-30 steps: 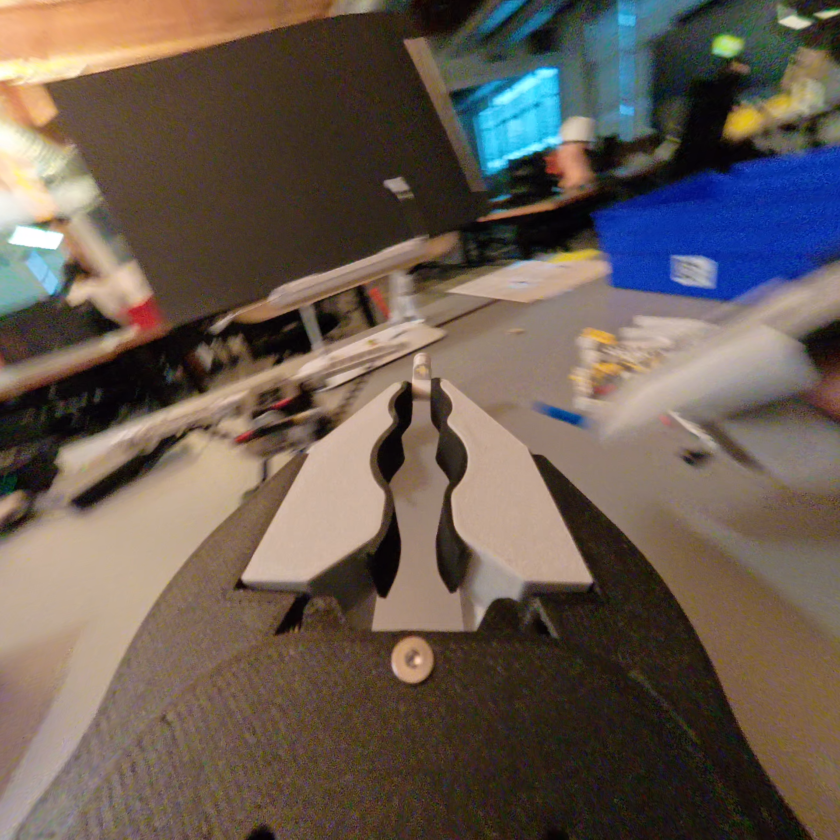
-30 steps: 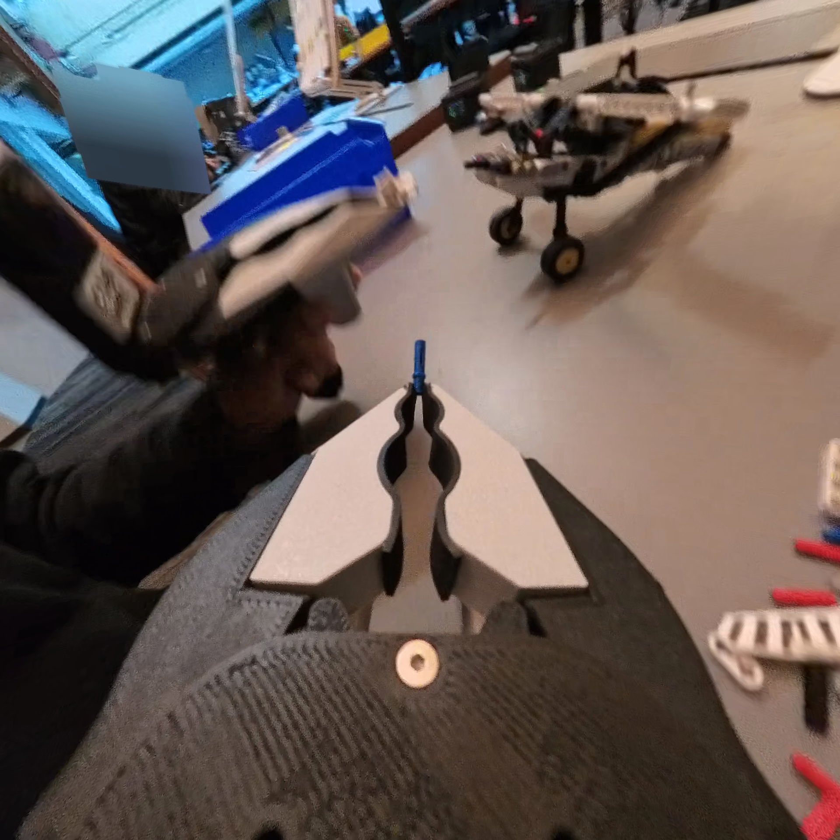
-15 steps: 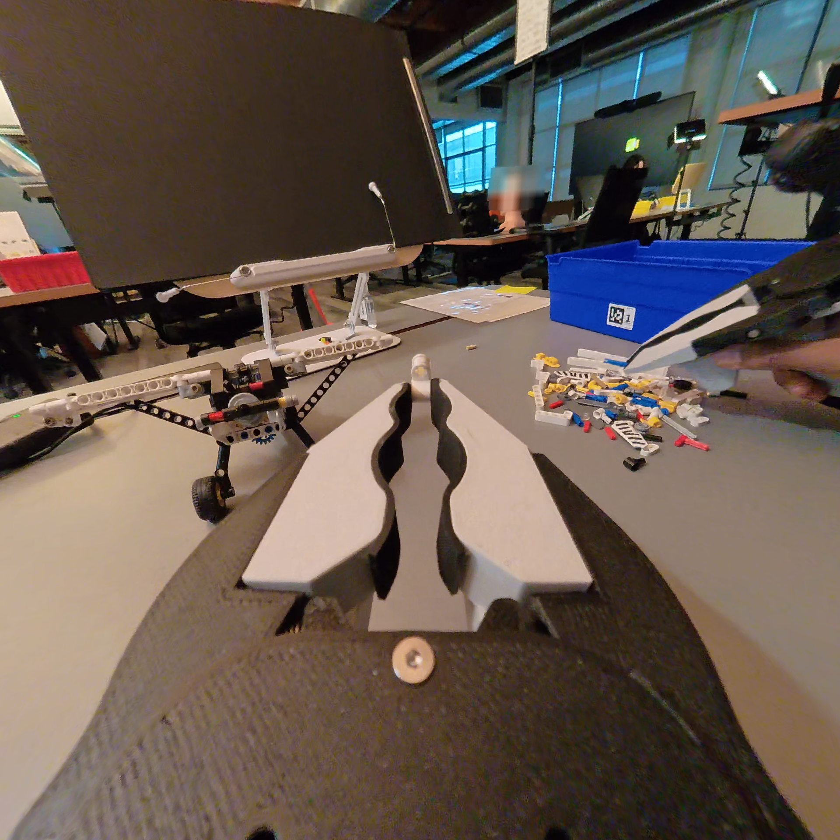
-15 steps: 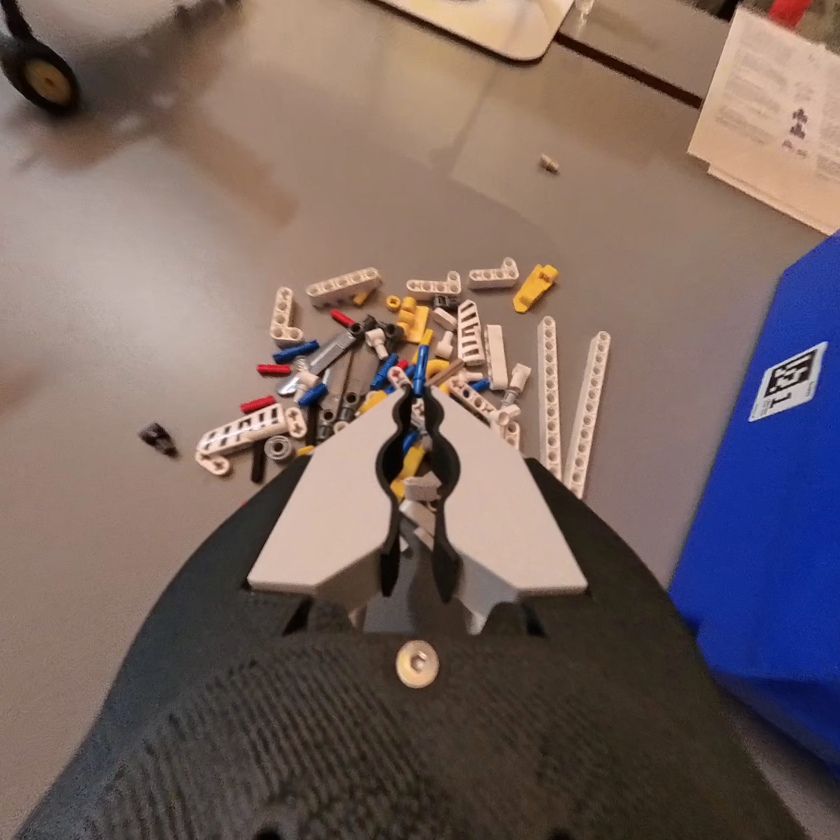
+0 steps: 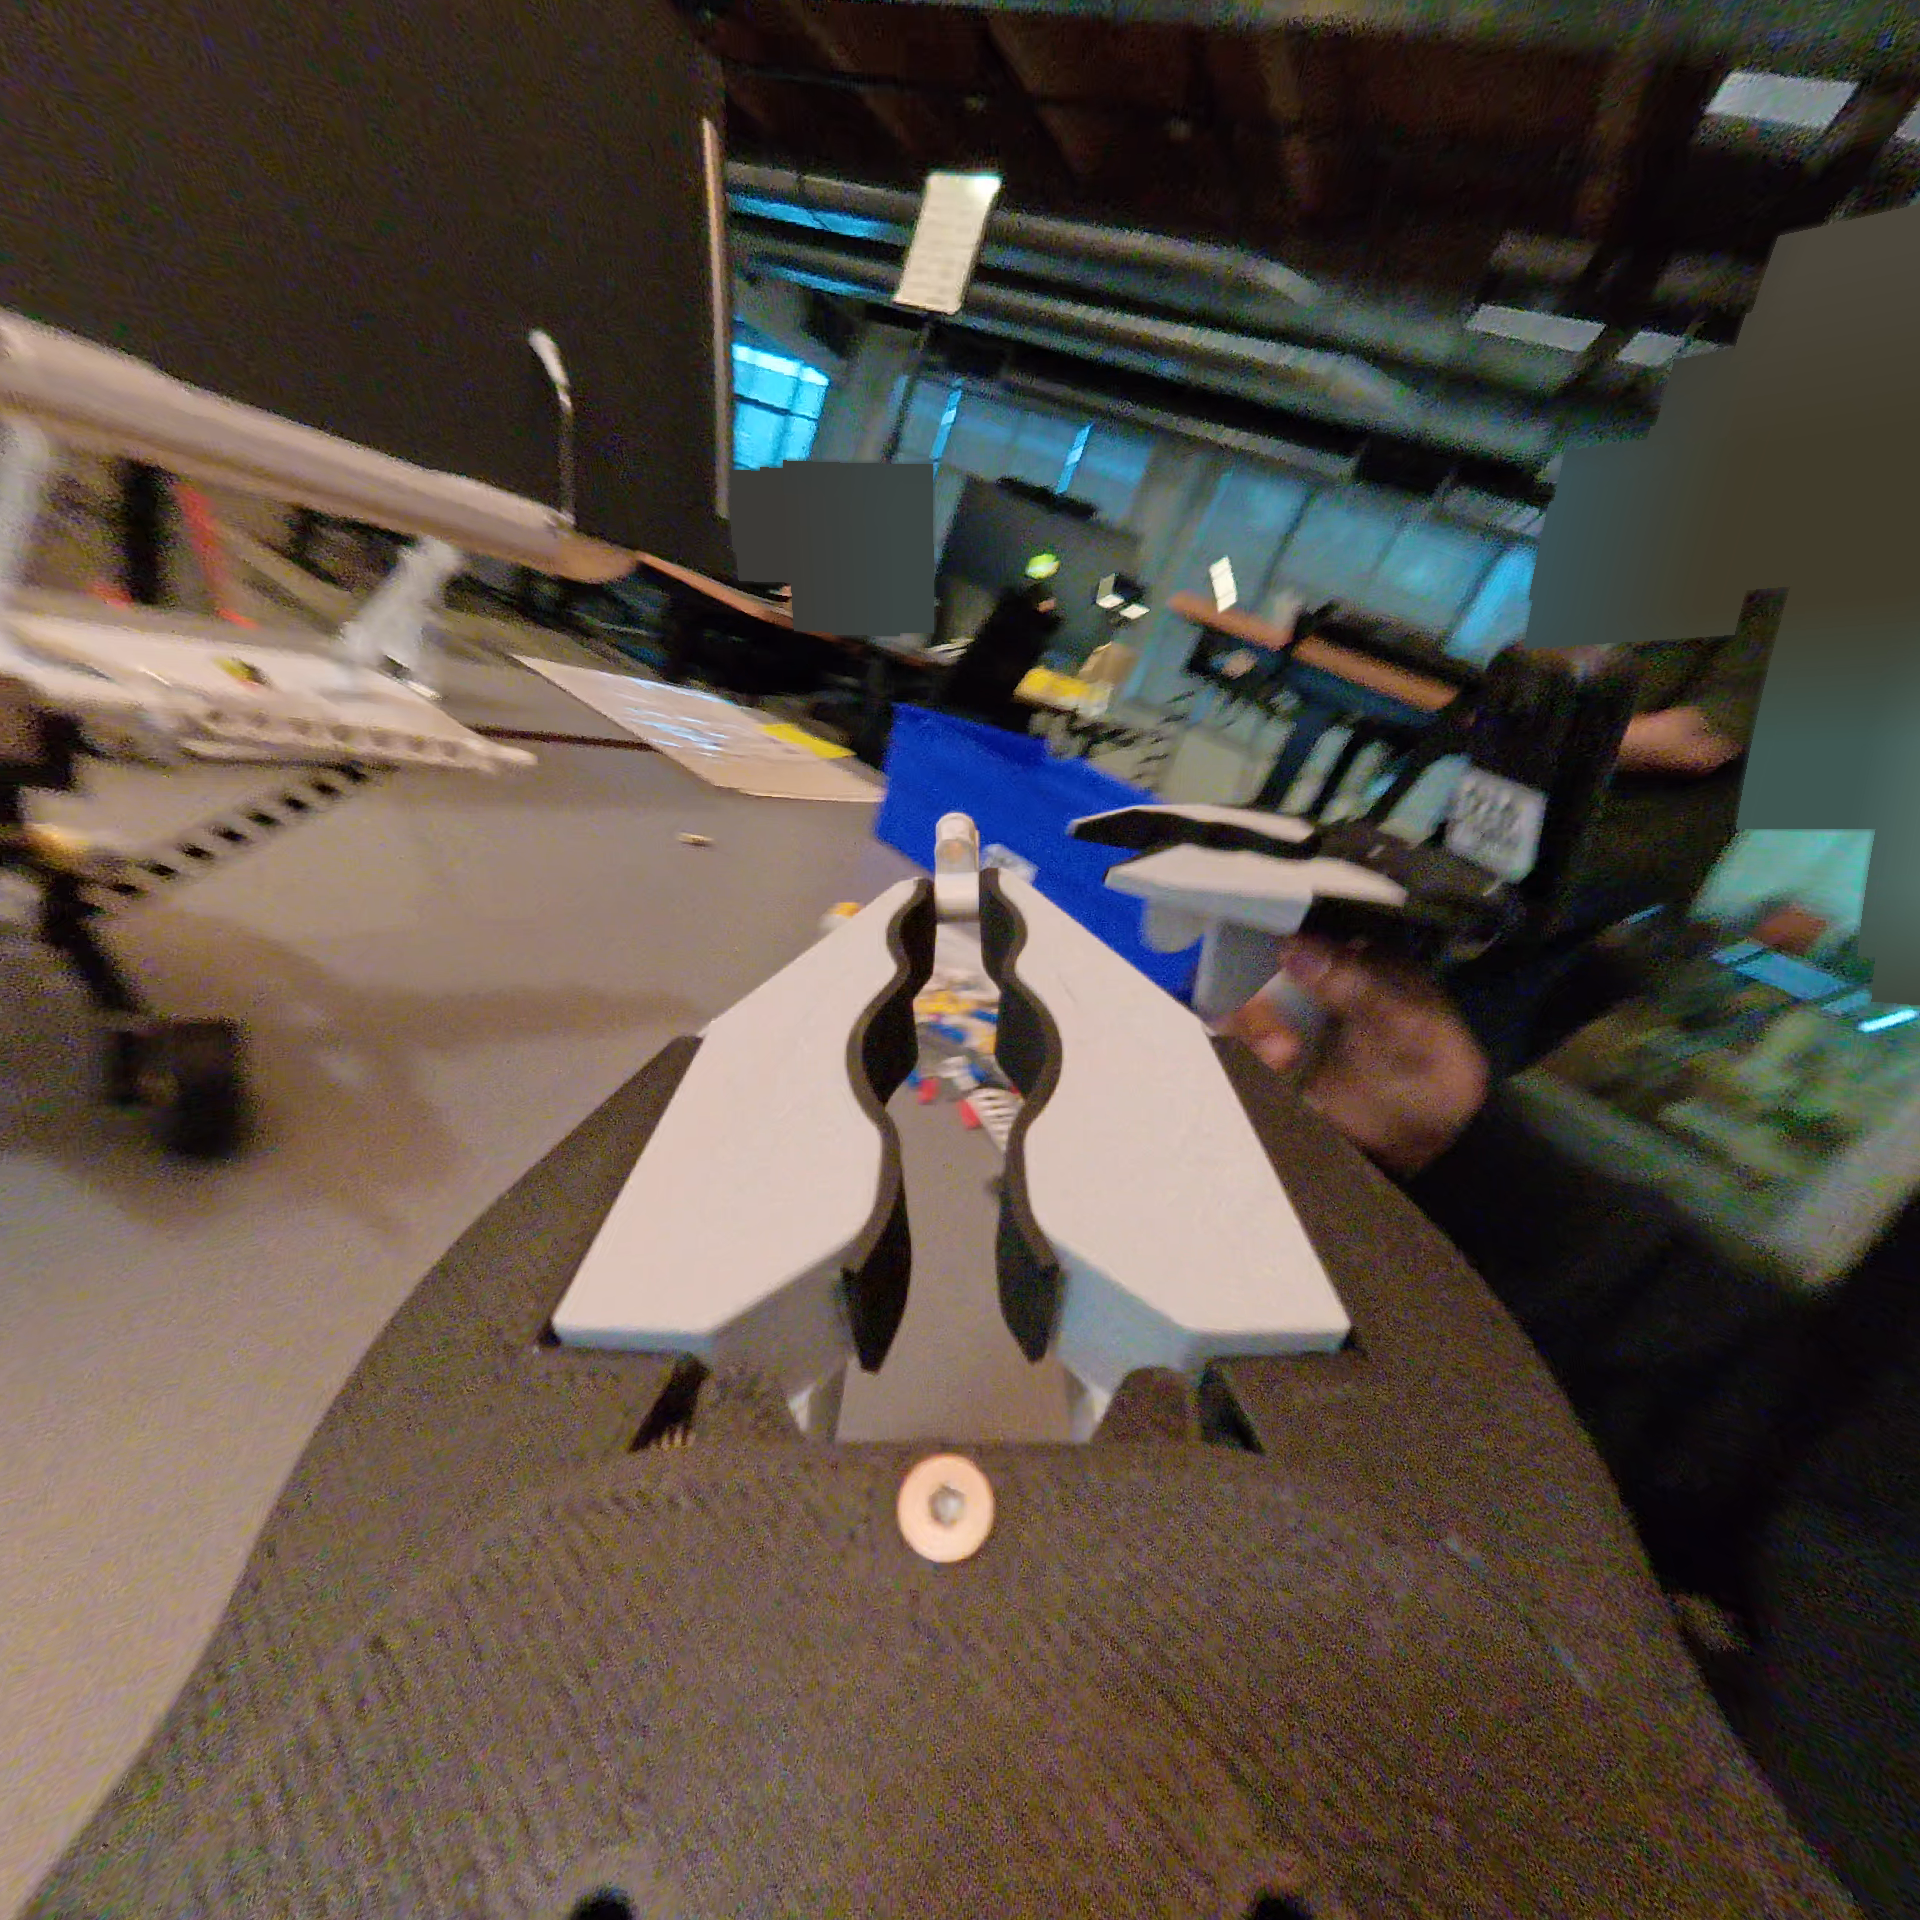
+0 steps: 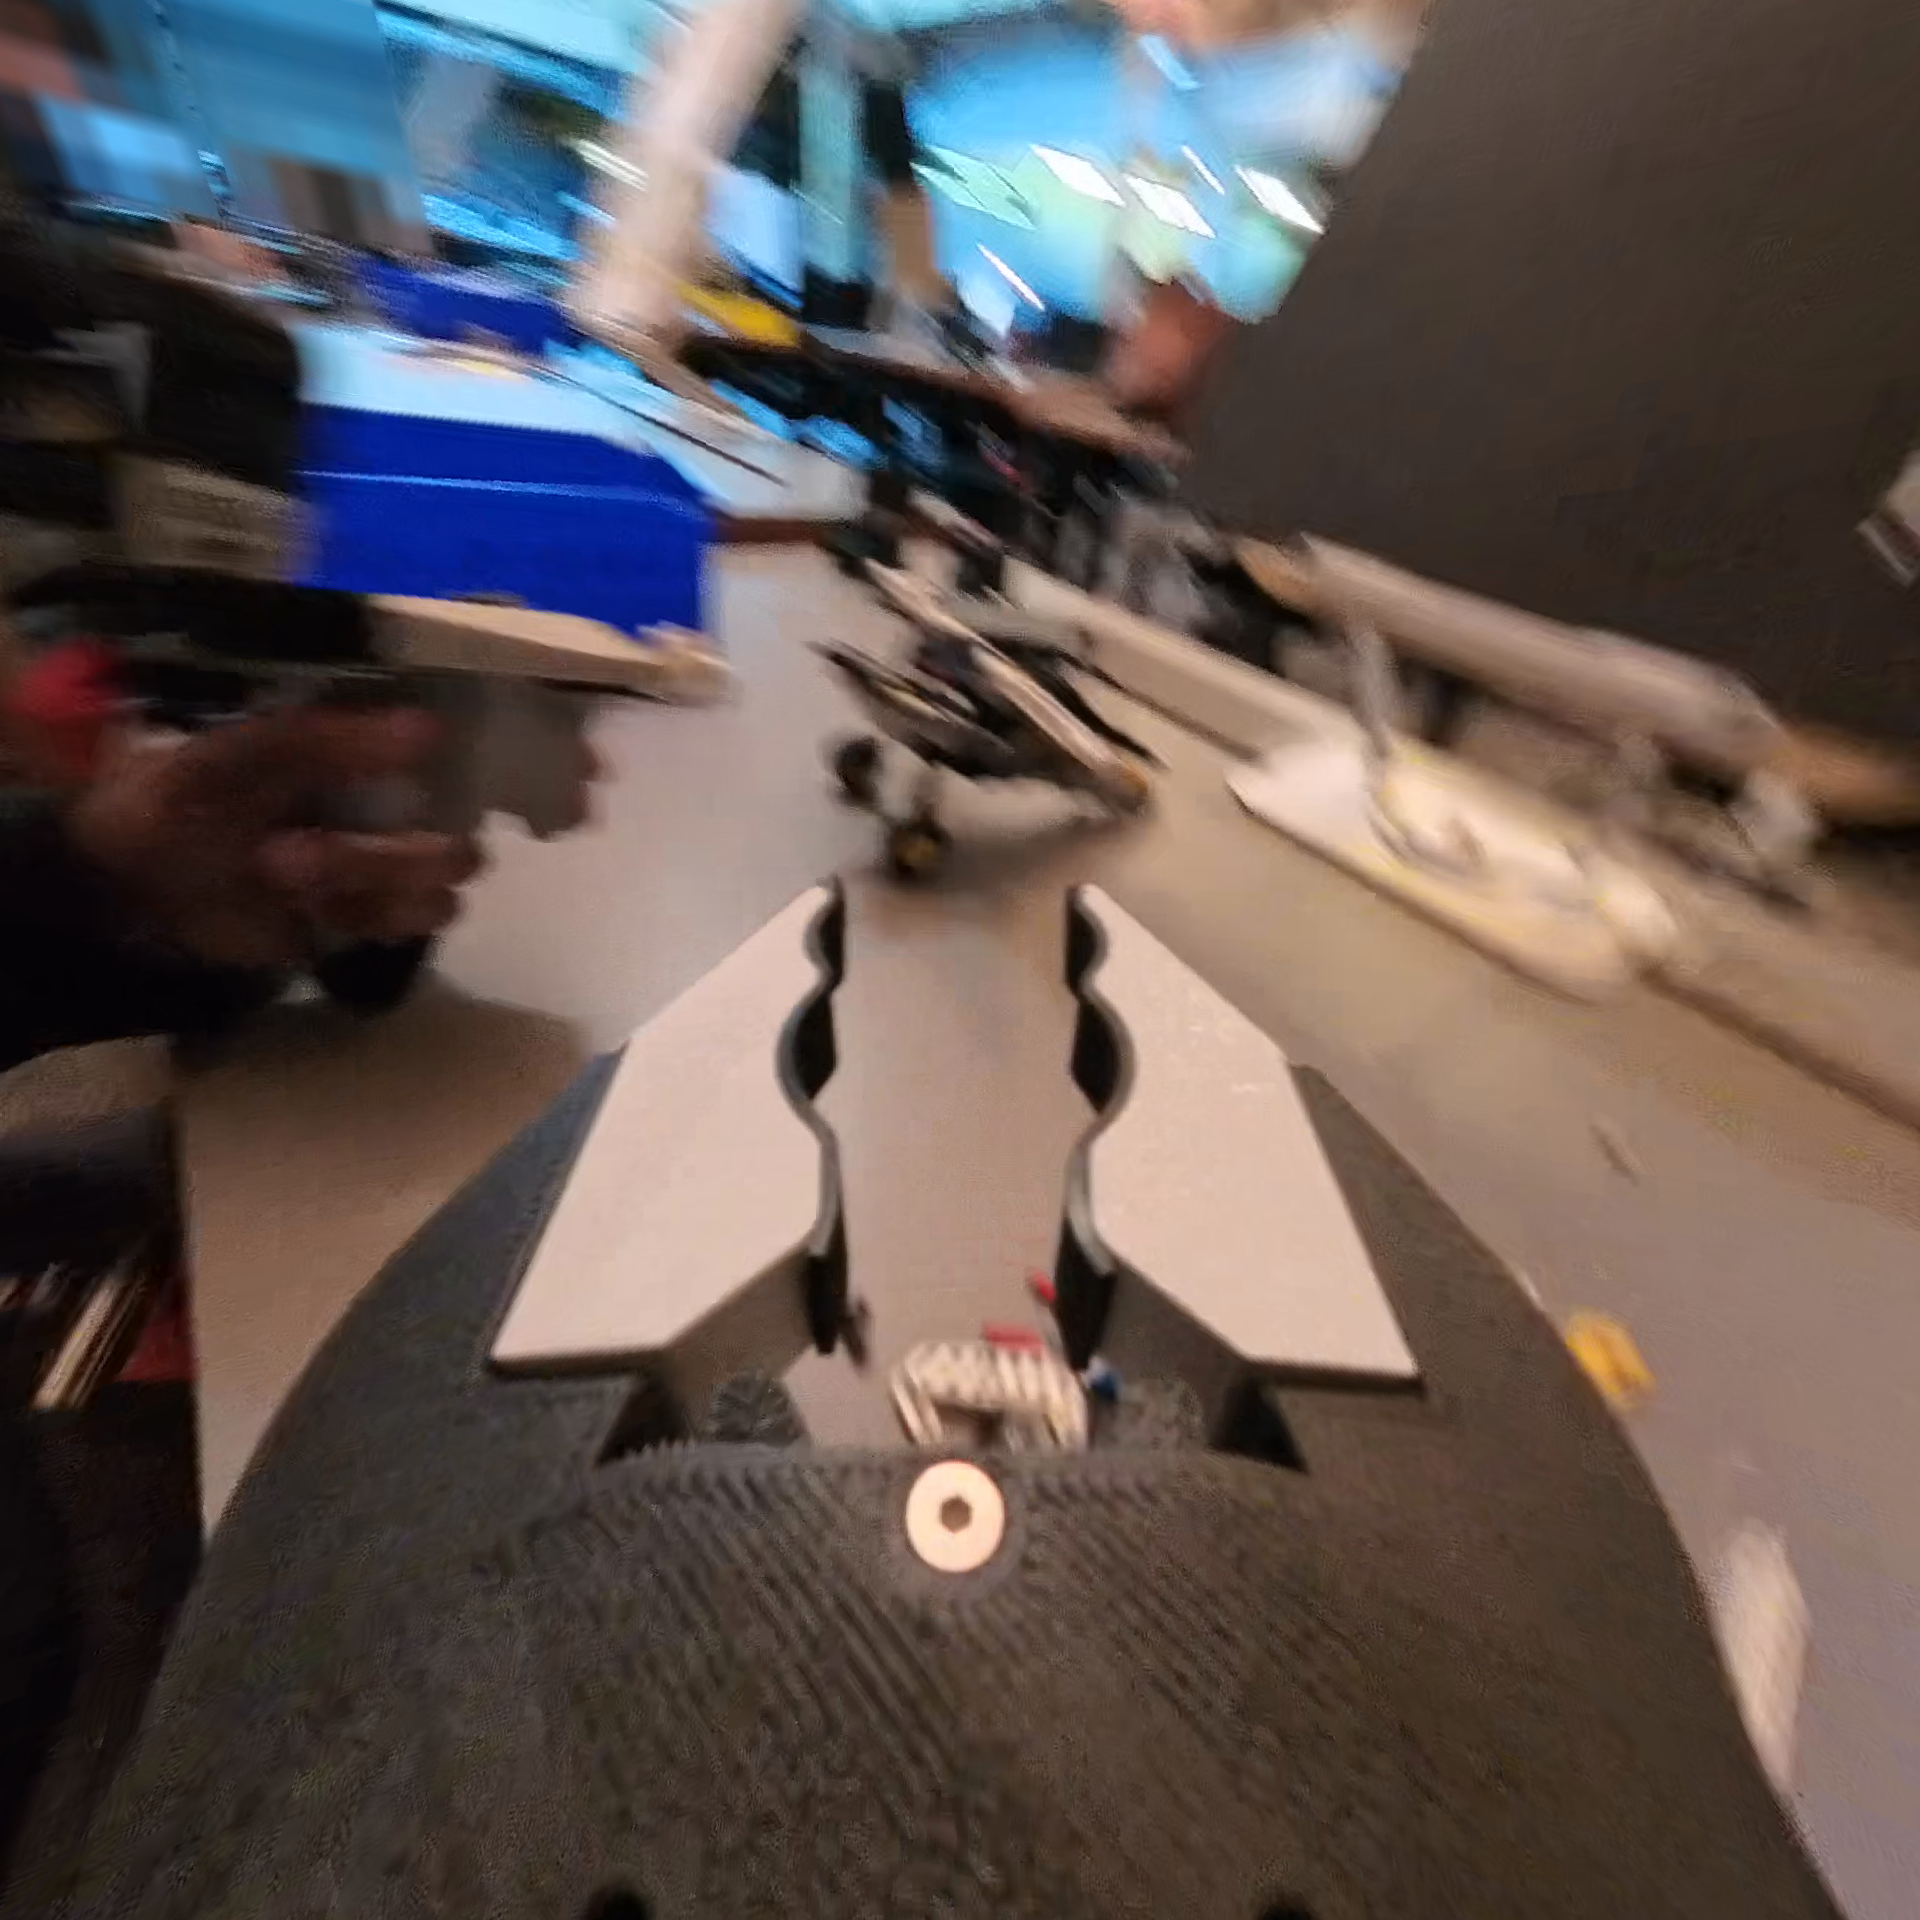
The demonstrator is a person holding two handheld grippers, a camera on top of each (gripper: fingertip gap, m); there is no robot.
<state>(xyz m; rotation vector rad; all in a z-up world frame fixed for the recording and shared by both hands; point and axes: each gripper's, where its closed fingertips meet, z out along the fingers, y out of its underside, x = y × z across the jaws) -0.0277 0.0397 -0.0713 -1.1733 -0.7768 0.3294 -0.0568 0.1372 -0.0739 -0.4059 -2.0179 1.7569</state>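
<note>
My right gripper (image 6: 954,914), which half a second back hung closed over the scatter of small building pieces with a thin blue piece at its tips, has swung up and away and now stands with its jaws wide apart and nothing between them; only grey table (image 6: 1351,1039) shows through the gap. The blue piece is no longer at the tips, and I cannot find it in this blurred view. A few loose pieces (image 6: 987,1382) show low down between the finger roots, lying on the table beneath.

My left gripper (image 5: 956,894) has turned right since then, yet has the same small pale grey connector piece (image 5: 956,857) pinched at the very tips, both pads against it, its round end poking out ahead. Behind it sits the blue bin (image 5: 997,800); the wheeled model (image 5: 156,935) is off to the left.

As I read it, one part is in hand and not yet fitted anywhere, the right hand free.
</note>
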